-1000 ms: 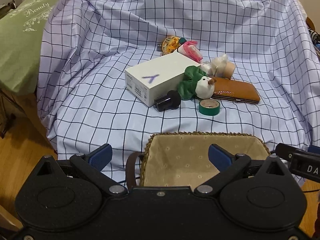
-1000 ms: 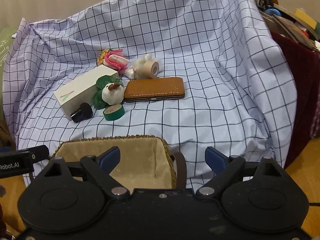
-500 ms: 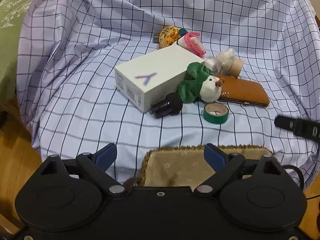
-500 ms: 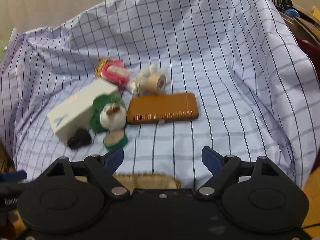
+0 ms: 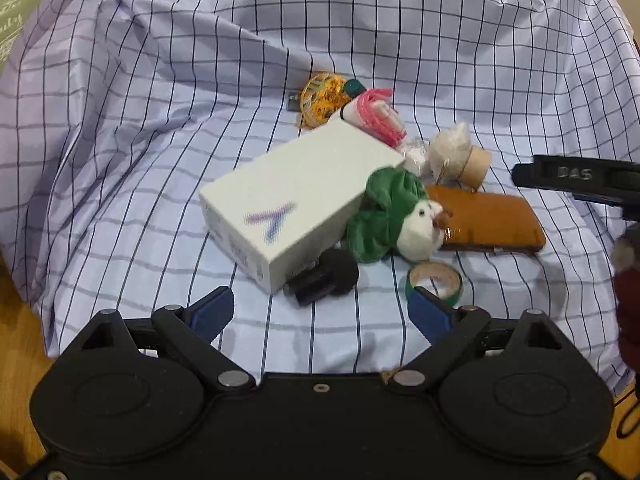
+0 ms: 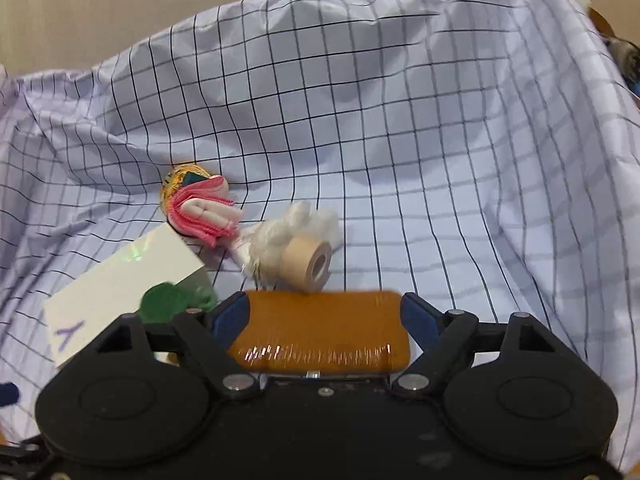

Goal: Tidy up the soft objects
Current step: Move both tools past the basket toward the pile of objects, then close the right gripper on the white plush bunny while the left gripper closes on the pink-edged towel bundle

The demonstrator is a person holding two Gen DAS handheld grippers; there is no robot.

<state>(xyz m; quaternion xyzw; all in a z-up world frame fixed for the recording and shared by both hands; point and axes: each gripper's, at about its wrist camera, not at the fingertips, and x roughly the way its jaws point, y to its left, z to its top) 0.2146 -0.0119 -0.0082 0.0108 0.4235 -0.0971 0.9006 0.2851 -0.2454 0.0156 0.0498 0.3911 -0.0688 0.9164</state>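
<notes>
Because both grippers are open and empty, the step in hand seems to be the reach toward a soft thing. The right gripper (image 6: pixel 324 312) hangs over the brown wallet (image 6: pixel 320 332), so it should pass beyond it to the white fluffy bundle (image 6: pixel 292 232) and close gently. The left gripper (image 5: pixel 322 312) faces the green plush toy (image 5: pixel 384 220), which leans against the white box (image 5: pixel 296 204). Compared with a second ago, the basket is gone from both views and the objects look nearer.
</notes>
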